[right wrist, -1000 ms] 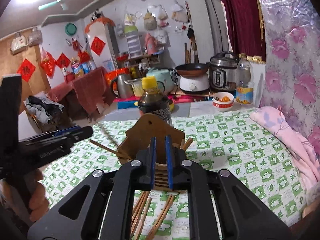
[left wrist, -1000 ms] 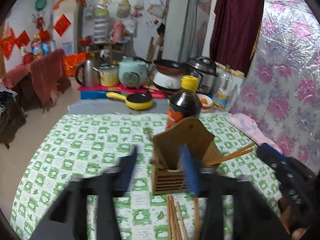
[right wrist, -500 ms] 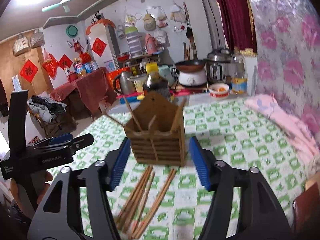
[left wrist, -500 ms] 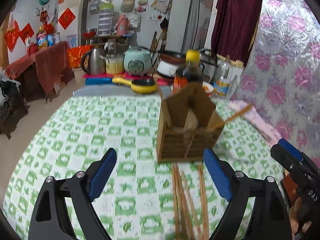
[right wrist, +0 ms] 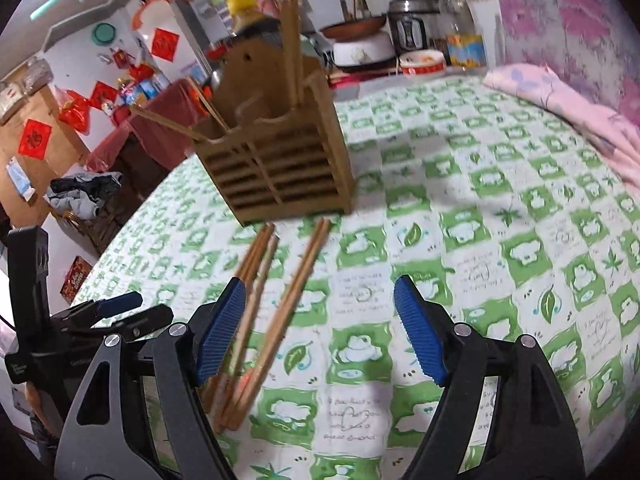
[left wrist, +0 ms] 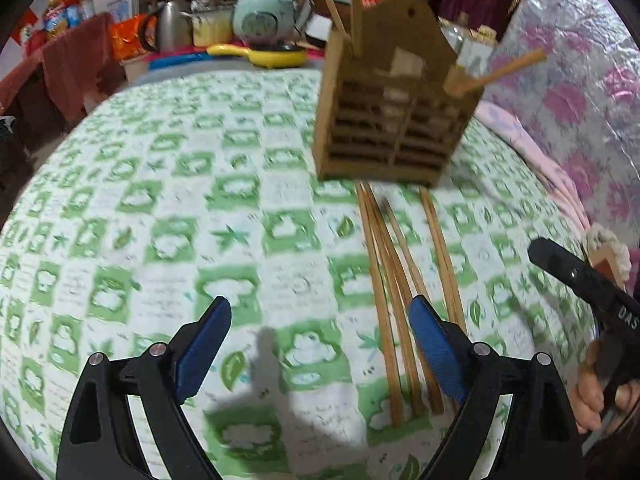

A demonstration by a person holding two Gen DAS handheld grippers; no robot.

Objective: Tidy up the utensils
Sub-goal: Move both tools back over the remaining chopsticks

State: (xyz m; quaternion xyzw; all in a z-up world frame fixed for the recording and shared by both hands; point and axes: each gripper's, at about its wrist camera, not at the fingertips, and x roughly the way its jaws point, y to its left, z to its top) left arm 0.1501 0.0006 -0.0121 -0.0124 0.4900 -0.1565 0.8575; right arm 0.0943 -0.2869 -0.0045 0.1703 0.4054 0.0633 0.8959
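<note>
While your right gripper jaws widen over bare tablecloth, your left gripper gapes empty beside the chopsticks.

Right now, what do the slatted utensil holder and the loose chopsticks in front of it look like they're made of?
The slatted brown utensil holder looks like unpainted wood or bamboo: matte tan panels, cut slots, thin board edges. The loose brown chopsticks on the green-checked tablecloth look like the same material: even tan, no shine. Blur hides any grain, so wood versus bamboo stays open.
</note>
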